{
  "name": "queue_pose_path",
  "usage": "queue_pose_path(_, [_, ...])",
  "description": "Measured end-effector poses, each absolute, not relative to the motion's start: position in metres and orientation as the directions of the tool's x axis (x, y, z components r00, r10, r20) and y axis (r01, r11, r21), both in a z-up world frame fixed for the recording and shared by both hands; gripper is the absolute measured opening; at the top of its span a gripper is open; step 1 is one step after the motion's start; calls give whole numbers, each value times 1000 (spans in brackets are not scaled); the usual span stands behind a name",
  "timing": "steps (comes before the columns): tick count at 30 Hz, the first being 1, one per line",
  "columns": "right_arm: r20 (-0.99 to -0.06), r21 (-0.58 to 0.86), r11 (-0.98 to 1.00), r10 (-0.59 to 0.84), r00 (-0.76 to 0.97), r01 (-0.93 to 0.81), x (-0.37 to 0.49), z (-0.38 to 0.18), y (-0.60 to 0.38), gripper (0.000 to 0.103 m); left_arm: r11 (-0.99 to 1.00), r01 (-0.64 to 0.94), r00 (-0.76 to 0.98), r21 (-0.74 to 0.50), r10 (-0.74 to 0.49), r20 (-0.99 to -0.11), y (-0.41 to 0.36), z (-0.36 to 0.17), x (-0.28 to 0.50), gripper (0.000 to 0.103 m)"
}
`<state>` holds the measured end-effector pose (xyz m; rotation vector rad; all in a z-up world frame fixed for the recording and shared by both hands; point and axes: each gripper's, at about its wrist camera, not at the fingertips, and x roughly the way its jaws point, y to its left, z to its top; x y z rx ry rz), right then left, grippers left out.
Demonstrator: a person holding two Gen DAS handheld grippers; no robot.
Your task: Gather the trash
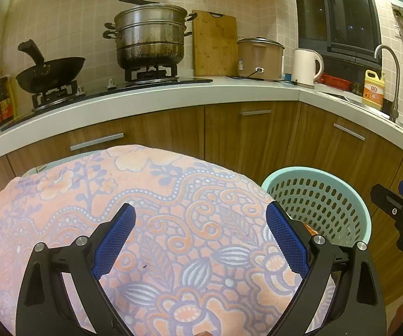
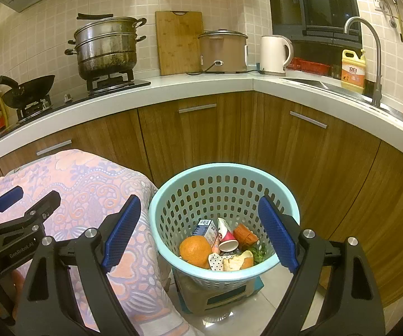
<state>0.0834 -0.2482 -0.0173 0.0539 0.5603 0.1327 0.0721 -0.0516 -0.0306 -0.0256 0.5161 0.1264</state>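
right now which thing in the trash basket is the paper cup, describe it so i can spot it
Find the pale green perforated basket on the floor by the wooden cabinets. Among the trash inside, the paper cup lies tipped between the orange and the small carton, white with red.

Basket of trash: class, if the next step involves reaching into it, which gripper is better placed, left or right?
Right, probably. The right gripper is open and frames the basket, with the orange and paper cup between its fingers. The left gripper is open over the floral cloth beside it.
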Motion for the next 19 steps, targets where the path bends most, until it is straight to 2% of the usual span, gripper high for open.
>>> queue_pose_path(7, [-529,84,990,143,837,-115,84,-18,-246,82,992,-126,869,26,122,-479,-53,-30,71,92])
queue_pose_path(10, [-528,83,990,143,837,-117,84,-18,-245,82,993,-115,866,19,109,-489,-51,-31,72,92])
queue_pose_path(11, [-528,83,990,142,837,-115,84,-18,-245,82,994,-113,864,16,106,-492,-52,-31,72,96])
queue_pose_path(19, [-532,81,990,139,836,-112,86,-19,-243,82,993,-118,848,-7,96,-521,-47,-33,77,96])
